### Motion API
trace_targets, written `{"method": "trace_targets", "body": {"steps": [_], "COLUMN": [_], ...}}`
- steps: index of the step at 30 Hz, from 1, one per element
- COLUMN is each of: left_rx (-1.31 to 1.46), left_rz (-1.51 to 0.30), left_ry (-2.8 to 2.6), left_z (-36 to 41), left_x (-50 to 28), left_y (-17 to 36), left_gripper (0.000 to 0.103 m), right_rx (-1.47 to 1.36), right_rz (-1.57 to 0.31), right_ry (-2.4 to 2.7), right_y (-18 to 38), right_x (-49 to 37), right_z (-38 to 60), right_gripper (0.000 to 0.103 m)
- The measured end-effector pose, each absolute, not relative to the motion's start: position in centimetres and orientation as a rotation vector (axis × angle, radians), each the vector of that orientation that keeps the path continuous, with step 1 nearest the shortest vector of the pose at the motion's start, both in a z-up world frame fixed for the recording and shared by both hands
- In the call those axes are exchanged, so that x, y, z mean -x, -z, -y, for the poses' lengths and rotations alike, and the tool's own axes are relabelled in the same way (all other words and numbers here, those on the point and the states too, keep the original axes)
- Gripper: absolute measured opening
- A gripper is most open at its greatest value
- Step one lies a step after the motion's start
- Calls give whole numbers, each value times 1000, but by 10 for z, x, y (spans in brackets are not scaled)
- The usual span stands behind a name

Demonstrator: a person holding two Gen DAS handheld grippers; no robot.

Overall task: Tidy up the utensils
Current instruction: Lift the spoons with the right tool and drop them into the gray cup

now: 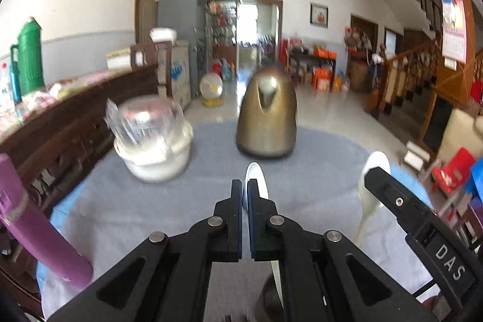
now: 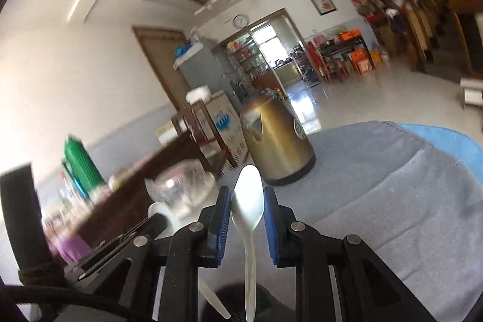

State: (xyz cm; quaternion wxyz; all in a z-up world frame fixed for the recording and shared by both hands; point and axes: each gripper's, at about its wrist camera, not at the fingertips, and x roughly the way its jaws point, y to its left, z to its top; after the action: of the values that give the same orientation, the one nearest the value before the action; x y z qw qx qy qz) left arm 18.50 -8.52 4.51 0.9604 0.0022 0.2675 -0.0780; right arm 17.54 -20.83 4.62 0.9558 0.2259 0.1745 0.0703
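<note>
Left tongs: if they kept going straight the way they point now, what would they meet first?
Most likely the gold kettle, which stands dead ahead of the left tongs on the grey cloth. Depth is unclear, but nothing else appears between them.

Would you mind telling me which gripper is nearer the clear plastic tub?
Left. The left gripper sits just right of the tub; the right gripper is farther right.

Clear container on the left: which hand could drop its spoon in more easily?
Probably left: the left tongs sit nearer the clear container; the right tongs would have to cross over them.
</note>
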Motion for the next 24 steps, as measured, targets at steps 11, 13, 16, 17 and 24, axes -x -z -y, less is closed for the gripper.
{"method": "trace_targets", "body": {"steps": [11, 13, 16, 17, 24], "left_rx": [7, 18, 1, -10, -43], "left_rz": [-560, -557, -578, -589, -729], "left_ry": [192, 187, 169, 164, 183], "left_z": [52, 43, 38, 38, 44], "left_x": [-130, -113, -94, -86, -43], "left_y": [-63, -68, -66, -64, -35], "left_gripper": [45, 49, 56, 61, 67], "right_rx": [-489, -510, -477, -447, -254], "right_rz": [-418, -391, -406, -426, -618], "right_ry": [-203, -191, -175, -165, -80], "right_y": [-33, -38, -44, -45, -50], "right_x": [-128, -107, -84, -79, -51], "right_z": [225, 234, 235, 232, 212], "right_gripper": [25, 25, 25, 25, 51]}}
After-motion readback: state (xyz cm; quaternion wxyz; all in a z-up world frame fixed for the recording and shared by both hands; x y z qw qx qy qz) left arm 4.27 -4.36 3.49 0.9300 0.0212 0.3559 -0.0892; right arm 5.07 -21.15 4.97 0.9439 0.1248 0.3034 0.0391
